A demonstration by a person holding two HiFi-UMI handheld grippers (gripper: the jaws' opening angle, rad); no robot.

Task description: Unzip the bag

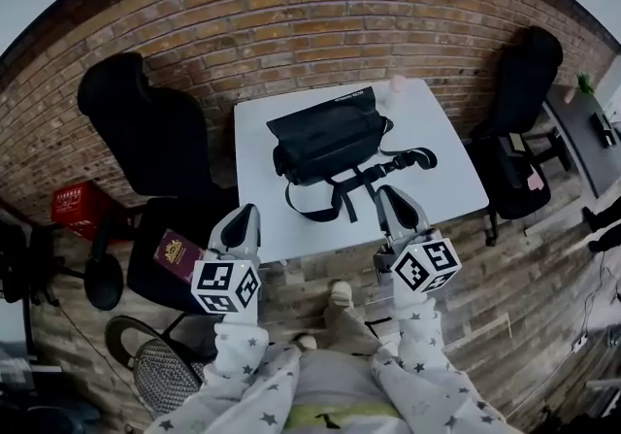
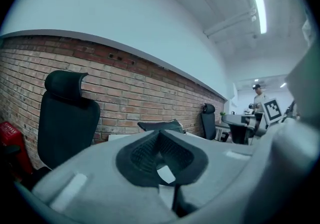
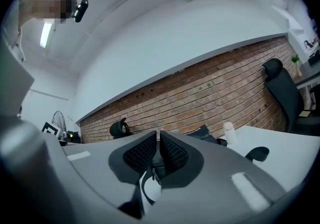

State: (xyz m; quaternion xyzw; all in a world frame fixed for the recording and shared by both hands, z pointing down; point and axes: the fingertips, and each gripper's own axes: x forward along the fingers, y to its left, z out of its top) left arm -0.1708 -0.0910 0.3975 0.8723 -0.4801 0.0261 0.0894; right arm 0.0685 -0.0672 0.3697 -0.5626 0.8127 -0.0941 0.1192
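A black bag (image 1: 325, 136) lies on the small white table (image 1: 441, 180), its long strap (image 1: 388, 168) trailing toward the front edge. Both grippers hover at that front edge, short of the bag. My left gripper (image 1: 243, 214) is shut, pads together and empty; in the left gripper view its jaws (image 2: 161, 135) point at the bag (image 2: 162, 126) farther back. My right gripper (image 1: 388, 194) sits just in front of the strap. A narrow gap shows between its pads (image 3: 158, 140), with nothing gripped, and the bag (image 3: 202, 132) lies beyond.
A small white bottle (image 1: 397, 84) stands at the table's back right corner. Black office chairs flank the table at left (image 1: 146, 121) and right (image 1: 519, 83). A red booklet (image 1: 178, 252) lies on the left chair's seat. A brick wall runs behind.
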